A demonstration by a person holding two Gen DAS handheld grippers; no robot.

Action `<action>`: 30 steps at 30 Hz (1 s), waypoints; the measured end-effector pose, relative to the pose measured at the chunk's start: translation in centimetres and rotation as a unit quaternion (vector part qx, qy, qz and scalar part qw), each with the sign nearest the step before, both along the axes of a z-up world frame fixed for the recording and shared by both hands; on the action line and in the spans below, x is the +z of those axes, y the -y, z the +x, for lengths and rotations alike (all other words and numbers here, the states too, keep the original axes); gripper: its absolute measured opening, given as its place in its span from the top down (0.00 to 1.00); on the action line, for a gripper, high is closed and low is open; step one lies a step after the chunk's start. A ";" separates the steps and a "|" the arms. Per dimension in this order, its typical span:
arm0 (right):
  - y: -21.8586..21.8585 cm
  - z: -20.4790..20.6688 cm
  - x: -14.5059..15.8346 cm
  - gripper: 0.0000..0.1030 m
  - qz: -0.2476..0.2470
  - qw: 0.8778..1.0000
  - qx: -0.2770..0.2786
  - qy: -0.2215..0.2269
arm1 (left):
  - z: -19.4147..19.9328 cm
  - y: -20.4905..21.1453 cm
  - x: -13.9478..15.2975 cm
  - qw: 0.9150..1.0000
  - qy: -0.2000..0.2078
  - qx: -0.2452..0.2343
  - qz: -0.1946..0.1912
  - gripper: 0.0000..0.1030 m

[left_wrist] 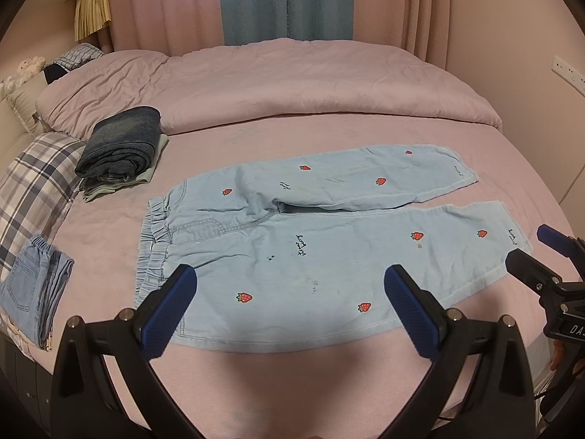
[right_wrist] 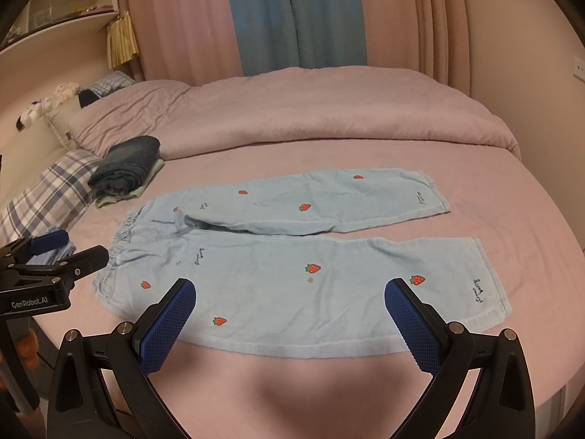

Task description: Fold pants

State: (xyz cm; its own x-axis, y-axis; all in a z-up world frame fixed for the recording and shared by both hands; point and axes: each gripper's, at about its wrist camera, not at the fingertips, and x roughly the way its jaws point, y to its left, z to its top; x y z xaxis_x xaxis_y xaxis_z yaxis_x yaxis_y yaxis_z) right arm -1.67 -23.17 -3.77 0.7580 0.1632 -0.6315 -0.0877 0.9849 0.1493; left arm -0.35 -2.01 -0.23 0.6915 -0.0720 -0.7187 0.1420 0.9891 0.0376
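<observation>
Left hand-held gripper: jaws wide apart, nothing held, hovering above the near edge of the pants, waist side. Right hand-held gripper: jaws equally wide, also empty, hovering over the near leg toward the cuff end. Each unit shows at the edge of the other's view, so they sit side by side along the bed's near edge.

Pants: pale blue, strawberry print, lying flat on the pink bed, spread across its middle. Elastic waistband at 9 o'clock, cuffs at 3 o'clock. Two legs lie parallel with a narrow gap between them; far leg slightly angled away. Some bunching at the crotch.

Step in hand (judgement): fold not yet begun; garment is laid out, both grippers on approach.

Next move (judgement): likely leg-over-leg fold. Calls for pinching the near leg's outer edge at two places, waist and cuff, lifting together and carrying toward 12 o'clock so the seams line up. Fabric looks thin and limp; uneven lift would skew it.

Farther off, at 10 o'clock: folded dark jeans stacked on a pale garment; light folded jeans at 8 o'clock; plaid pillow; duvet at 12 o'clock.
</observation>
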 end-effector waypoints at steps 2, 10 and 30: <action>0.0 0.0 0.0 0.00 0.000 1.000 0.000 0.000 | 0.0 0.0 0.0 1.000 0.000 0.000 0.000 0.00; 0.1 -0.1 -0.1 0.00 -0.002 1.000 -0.001 -0.001 | 0.0 0.1 0.0 1.000 -0.001 -0.001 0.000 0.00; -12.6 1.3 -9.6 0.00 -0.106 0.961 0.253 -0.040 | 1.3 -16.5 -14.2 0.916 -0.167 0.205 -0.301 0.01</action>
